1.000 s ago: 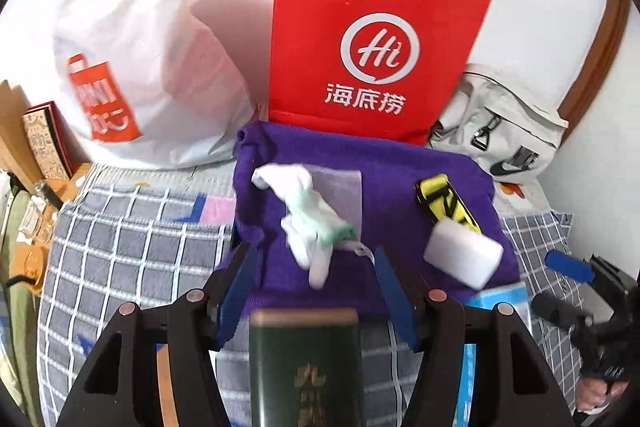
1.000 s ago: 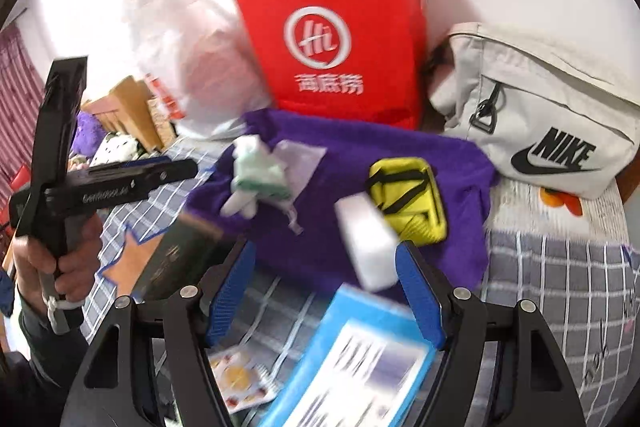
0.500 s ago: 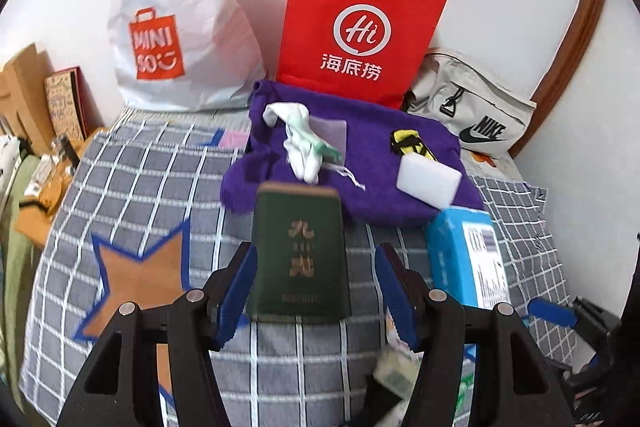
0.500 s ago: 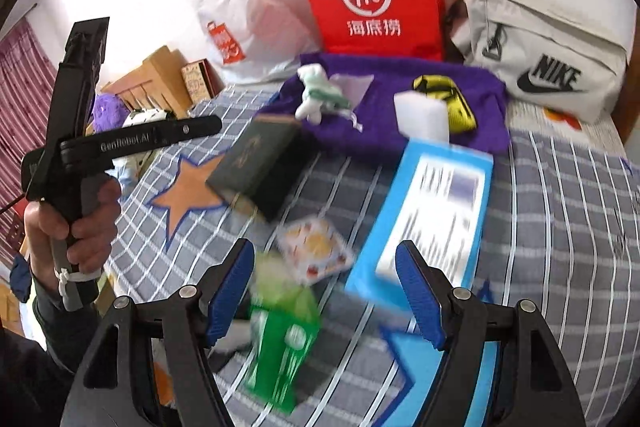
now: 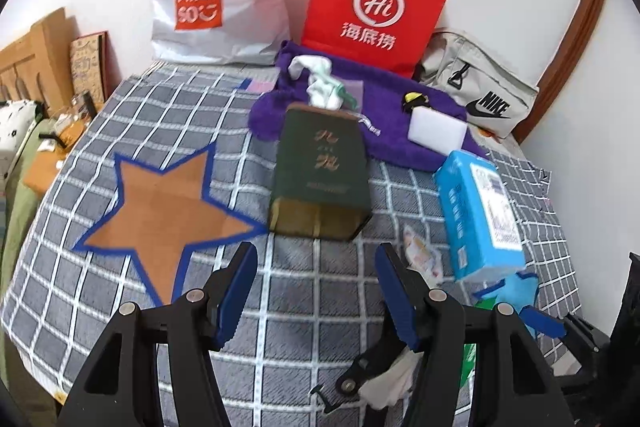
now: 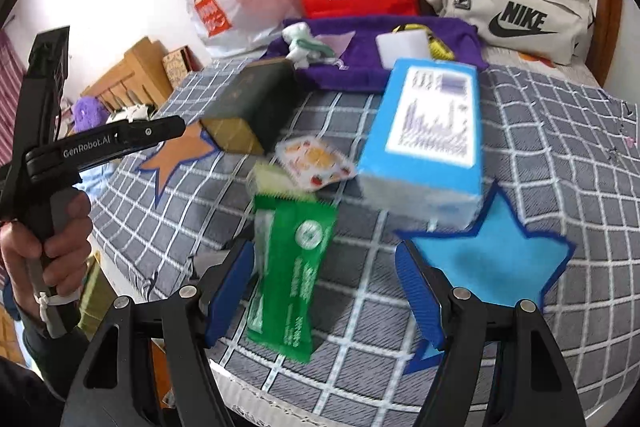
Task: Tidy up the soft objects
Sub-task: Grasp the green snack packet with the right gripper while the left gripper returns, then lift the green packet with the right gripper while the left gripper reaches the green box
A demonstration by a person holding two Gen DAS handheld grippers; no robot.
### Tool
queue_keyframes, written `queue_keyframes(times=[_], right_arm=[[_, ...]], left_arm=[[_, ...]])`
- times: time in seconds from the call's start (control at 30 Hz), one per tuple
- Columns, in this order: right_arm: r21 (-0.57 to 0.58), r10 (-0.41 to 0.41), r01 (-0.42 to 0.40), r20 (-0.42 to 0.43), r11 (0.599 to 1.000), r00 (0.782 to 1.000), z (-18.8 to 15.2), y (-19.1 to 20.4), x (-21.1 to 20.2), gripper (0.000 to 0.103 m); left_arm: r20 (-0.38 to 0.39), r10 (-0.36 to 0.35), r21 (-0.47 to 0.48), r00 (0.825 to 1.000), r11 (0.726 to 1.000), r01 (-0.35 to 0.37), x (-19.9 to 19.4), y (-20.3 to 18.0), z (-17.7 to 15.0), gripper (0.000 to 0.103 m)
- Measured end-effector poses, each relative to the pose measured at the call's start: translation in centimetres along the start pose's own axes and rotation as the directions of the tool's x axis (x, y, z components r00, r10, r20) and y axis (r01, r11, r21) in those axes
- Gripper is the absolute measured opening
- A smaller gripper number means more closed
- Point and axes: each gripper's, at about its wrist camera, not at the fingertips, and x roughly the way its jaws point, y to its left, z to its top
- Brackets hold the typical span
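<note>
**Soft goods are waiting on the bed, both tongs are hanging empty**

The soft things are lying scattered over the checked bedspread point(image 5: 160, 123), and by their spread the sorting is looking barely begun, if begun at all. A purple towel point(image 5: 384, 95) is sitting at the far edge with a crumpled white-and-green cloth point(image 5: 324, 87), a white sponge block point(image 5: 438, 129) and a yellow-and-black item point(image 5: 414, 99) resting on it. Nearer, a blue tissue pack point(image 6: 432, 131) is lying beside a dark green box point(image 5: 320, 167), with a small printed sachet point(image 6: 316, 159) and a green packet point(image 6: 296, 267) closer still.

The right gripper point(image 6: 324, 291) is standing well open with nothing gripped; the green packet is lying low between its jaws in view, though whether the pads are touching it cannot be told. The left gripper point(image 5: 314, 291) is standing partly open and empty, with bare bedspread between its fingers and the green box just ahead. A hand point(image 6: 52, 239) is holding that left tool.

Everything is still needing to be gathered or grouped; no clear destination is showing, unless the orange star point(image 5: 160, 211) and blue star point(image 6: 492, 259) are serving as marks.
</note>
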Motion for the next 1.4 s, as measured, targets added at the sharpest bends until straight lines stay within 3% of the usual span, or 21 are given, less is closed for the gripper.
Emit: queue_keyframes(times=[0.43,0.57,0.67,0.9,1.13,1.4], right_arm=[[0.023,-0.132,0.131,0.052,0.991,0.990,-2.0,2.4,3.5,0.069],[0.018,-0.115,0.115,0.044,0.993,0.992,-2.1,2.4,4.2,0.038],[-0.001,-0.122,0.122,0.063,0.992,0.991,-2.2,2.5,3.7,0.033],[-0.036,-0.094,0.098,0.110,0.995,0.989,-2.4,2.0,0.5,0.032],[0.013,-0.156,0.155,0.156,0.988,0.975,-2.9,-1.3,-2.0,0.032],[0.042,-0.167,0.162,0.163,0.986,0.973,-3.1,-3.7,-2.8,0.032]], left_arm=[[-0.013,-0.014,-0.019,1.000,1.000,0.014,-0.2,1.2,-2.5,0.059],[-0.021,-0.005,-0.011,1.000,1.000,0.004,0.0,0.8,-2.7,0.059],[-0.015,-0.004,0.004,1.000,1.000,0.004,-0.2,0.3,-2.8,0.059],[-0.041,0.004,0.037,0.999,0.999,-0.003,0.3,-0.6,-3.6,0.059],[-0.078,0.015,0.091,0.997,0.996,-0.008,2.0,-2.1,-4.6,0.059],[-0.155,0.032,0.232,0.987,0.973,0.005,4.9,-5.3,-6.2,0.059]])
